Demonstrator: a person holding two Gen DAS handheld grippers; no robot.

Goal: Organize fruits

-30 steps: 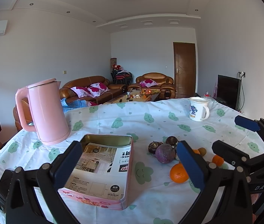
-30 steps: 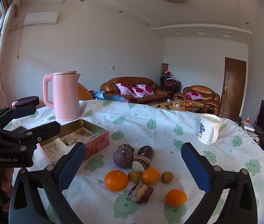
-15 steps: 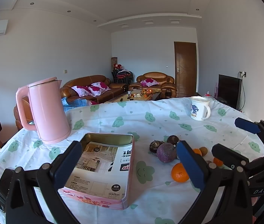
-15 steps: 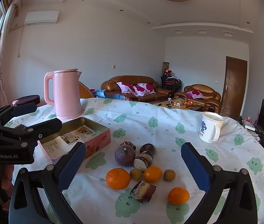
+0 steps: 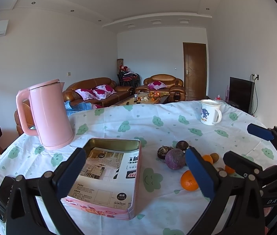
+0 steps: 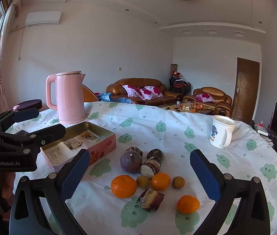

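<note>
Both grippers hang above the table with fingers spread wide, holding nothing. Left gripper frames the open pink tin, which has printed paper inside. Right gripper frames the fruit: a purple fruit, three oranges and small brown ones, lying loose on the cloth just beside the tin. Kettle and mug stand farther back.
</note>
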